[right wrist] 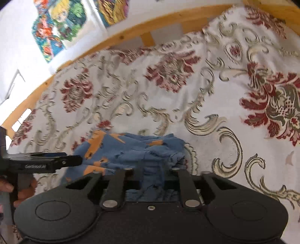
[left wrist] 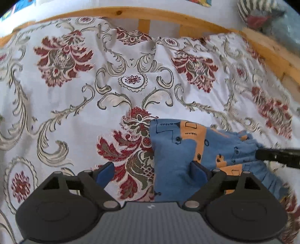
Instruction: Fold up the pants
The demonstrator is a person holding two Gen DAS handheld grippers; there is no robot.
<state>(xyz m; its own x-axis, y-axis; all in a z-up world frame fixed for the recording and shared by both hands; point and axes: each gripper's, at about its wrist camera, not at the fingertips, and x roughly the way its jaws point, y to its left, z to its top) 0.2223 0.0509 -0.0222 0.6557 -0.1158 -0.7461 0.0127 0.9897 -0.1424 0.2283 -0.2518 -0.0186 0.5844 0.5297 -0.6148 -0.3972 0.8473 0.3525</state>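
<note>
Your left claw (left wrist: 151, 173) stands wide open, its blue pads (left wrist: 104, 173) far apart and pressing on nothing. The folded left edge of the pants (left wrist: 172, 150) lies between them, with the right pad resting against the cloth and the left pad over bare bedspread (left wrist: 65, 97). The pants are blue with orange patches and small dark markings. They lie bunched on the near part of the bed, right of the big red flower in the pattern, and their right end is rumpled.

Your right claw (right wrist: 151, 180) is partly open over that rumpled end. Blue cloth shows in the gap between its fingers, but the fingertips are blurred and you cannot tell whether they press it. In the right wrist view your left claw reaches in from the left toward the pants, with your hand (right wrist: 22, 189) below it. A wooden bed frame (left wrist: 131, 13) runs along the far side, and colourful pictures (right wrist: 58, 28) hang on the wall behind.
</note>
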